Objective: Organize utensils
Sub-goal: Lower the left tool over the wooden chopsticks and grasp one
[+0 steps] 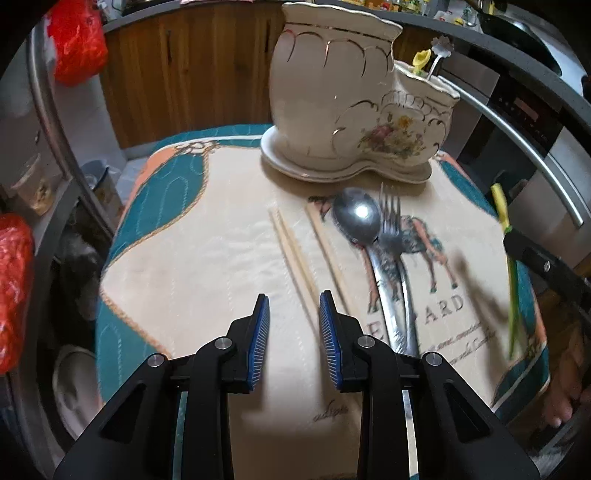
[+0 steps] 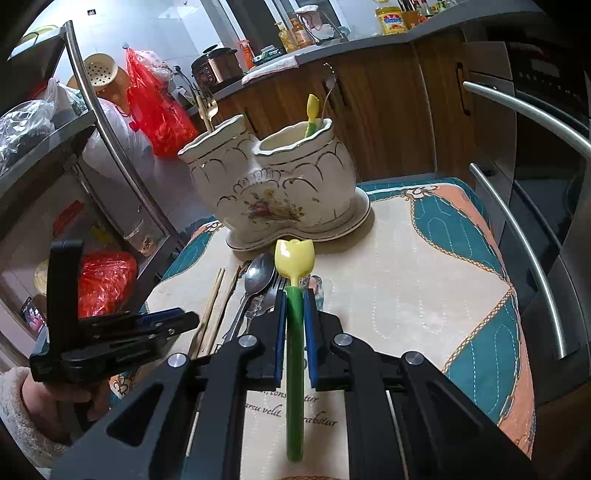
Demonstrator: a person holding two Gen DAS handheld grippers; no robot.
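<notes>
The printed cloth covering the table carries a horse picture with large letters of which only "ARD" reads clearly in the left wrist view; below it run lines of small script, and the right wrist view shows "velit" among them. A yellow-labelled jar stands on the far counter, its writing too small to read.

The right gripper has its fingers pinched on the green handle of a tulip-shaped spoon, whose yellow bowl sticks out past the fingertips toward the ceramic utensil holder.

The left gripper hangs above the cloth with its fingers spread a little and nothing between them. One pair of chopsticks lies just ahead of them and a second pair runs beside it to the right.

Further right lie one metal spoon and one metal fork, side by side and touching, heads toward the holder.

The holder has two compartments. One contains a second tulip spoon and a thin metal utensil; the other shows one gold fork.
</notes>
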